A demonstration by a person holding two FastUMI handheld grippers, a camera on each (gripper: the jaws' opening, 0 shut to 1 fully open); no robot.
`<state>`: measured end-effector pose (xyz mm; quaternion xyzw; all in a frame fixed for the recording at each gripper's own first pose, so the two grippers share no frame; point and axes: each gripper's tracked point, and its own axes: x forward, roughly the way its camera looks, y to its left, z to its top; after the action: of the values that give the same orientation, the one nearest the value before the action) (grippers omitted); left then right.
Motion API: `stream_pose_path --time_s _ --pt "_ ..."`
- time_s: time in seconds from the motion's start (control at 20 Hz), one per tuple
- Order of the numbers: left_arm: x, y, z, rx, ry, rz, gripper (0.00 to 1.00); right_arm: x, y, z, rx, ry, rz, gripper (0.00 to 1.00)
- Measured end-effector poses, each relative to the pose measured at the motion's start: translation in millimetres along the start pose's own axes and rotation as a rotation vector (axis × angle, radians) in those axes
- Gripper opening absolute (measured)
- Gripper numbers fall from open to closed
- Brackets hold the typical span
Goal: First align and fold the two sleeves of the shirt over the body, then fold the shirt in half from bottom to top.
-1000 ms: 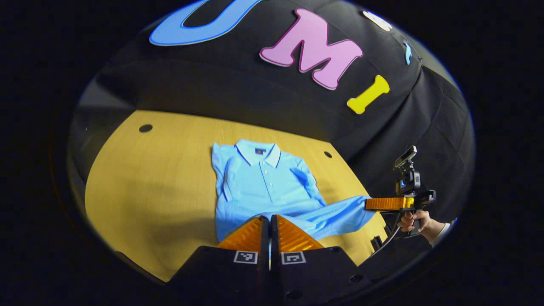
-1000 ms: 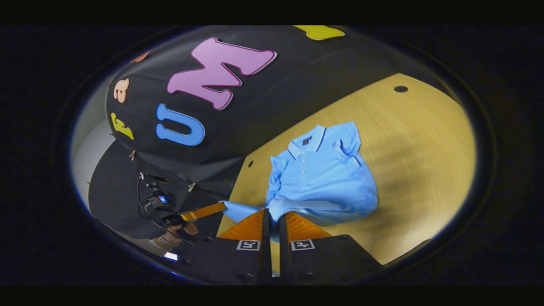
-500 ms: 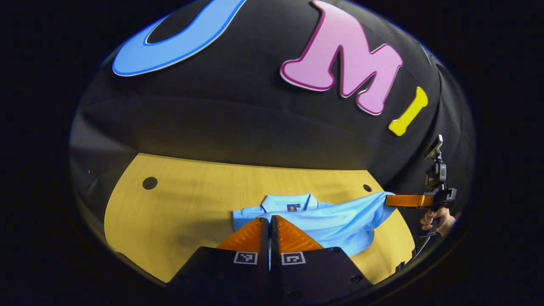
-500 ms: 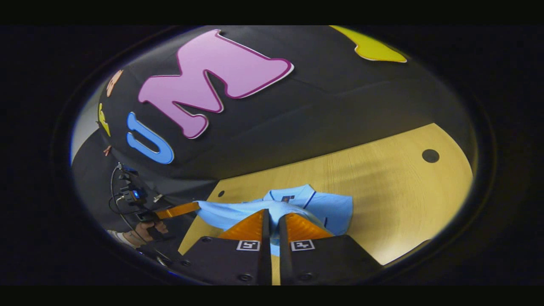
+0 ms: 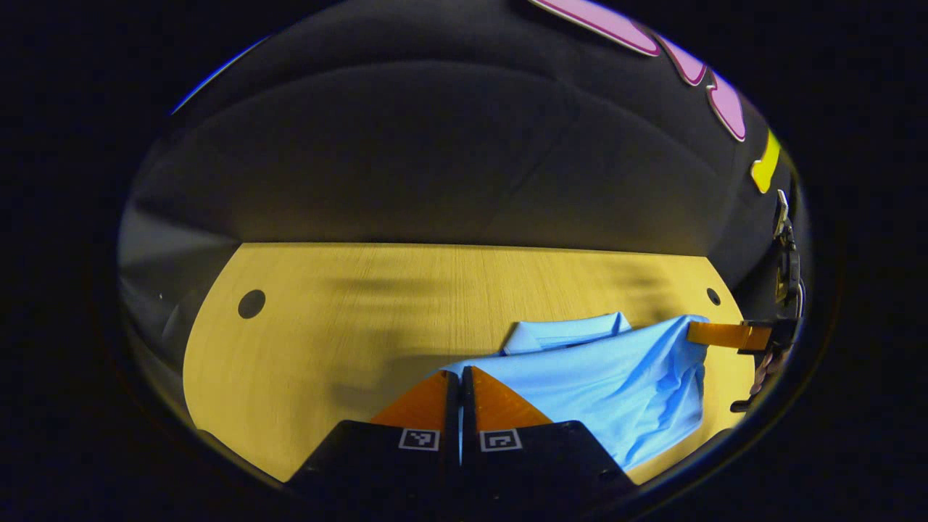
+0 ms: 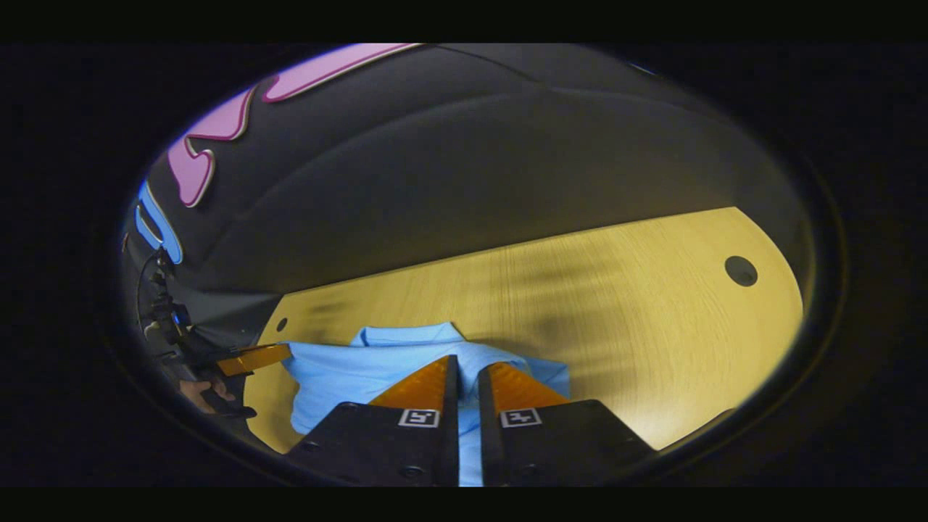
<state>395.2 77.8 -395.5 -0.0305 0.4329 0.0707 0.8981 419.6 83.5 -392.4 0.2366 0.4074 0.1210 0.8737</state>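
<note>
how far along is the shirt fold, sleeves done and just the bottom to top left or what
Sleeves: cannot tell, since the raised fabric covers the body. In hand: the bottom-to-top fold. The left gripper and right gripper each pinch the hem of the light blue shirt and hold it up close to the collar. Left: lay the hem down by the collar on the wooden table and let go.
</note>
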Motion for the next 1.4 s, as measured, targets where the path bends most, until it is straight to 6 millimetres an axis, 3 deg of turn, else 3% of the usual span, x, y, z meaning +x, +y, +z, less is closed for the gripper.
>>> stream_pose_path --time_s 0.15,0.2,0.25,0.3,0.35,0.4,0.55,0.7,0.95,1.05,1.2,1.4 --pt "1 -1 -6 0.001 0.011 -0.022 0.11 -6 -3 -4 -0.033 0.003 -0.017 0.83" --pt "-7 -1 -5 0.029 -0.004 -0.032 0.26 -13 -9 -1 -0.071 -0.011 -0.028 0.8" --pt "-14 1 -1 0.071 -0.045 -0.031 0.41 -23 -11 2 -0.108 -0.029 -0.033 0.94" --pt "-25 6 -2 0.094 -0.064 -0.019 0.56 -35 -7 4 -0.143 -0.046 -0.036 0.87" --pt "-39 8 -3 0.104 -0.071 -0.009 0.71 -47 -5 6 -0.173 -0.066 -0.034 0.98" --pt "-55 8 -5 0.101 -0.082 -0.01 0.81 -63 -6 8 -0.203 -0.089 -0.044 0.98" --pt "-117 5 7 0.084 -0.182 -0.036 0.83 -116 4 18 -0.295 -0.172 -0.077 0.98" --pt "-197 5 11 0.148 -0.321 -0.028 0.88 -180 34 24 -0.38 -0.293 -0.114 0.98" --pt "-340 -14 -18 0.171 -0.495 -0.085 0.91 -304 104 14 -0.442 -0.52 -0.152 0.98" --pt "-384 -13 -38 0.153 -0.541 -0.096 0.95 -360 134 -1 -0.428 -0.61 -0.161 0.99" --pt "-440 -8 -66 0.094 -0.609 -0.091 0.95 -441 163 -35 -0.394 -0.751 -0.21 0.97" --pt "-500 1 -95 0.036 -0.681 -0.088 0.95 -506 189 -94 -0.392 -0.795 -0.247 0.97"
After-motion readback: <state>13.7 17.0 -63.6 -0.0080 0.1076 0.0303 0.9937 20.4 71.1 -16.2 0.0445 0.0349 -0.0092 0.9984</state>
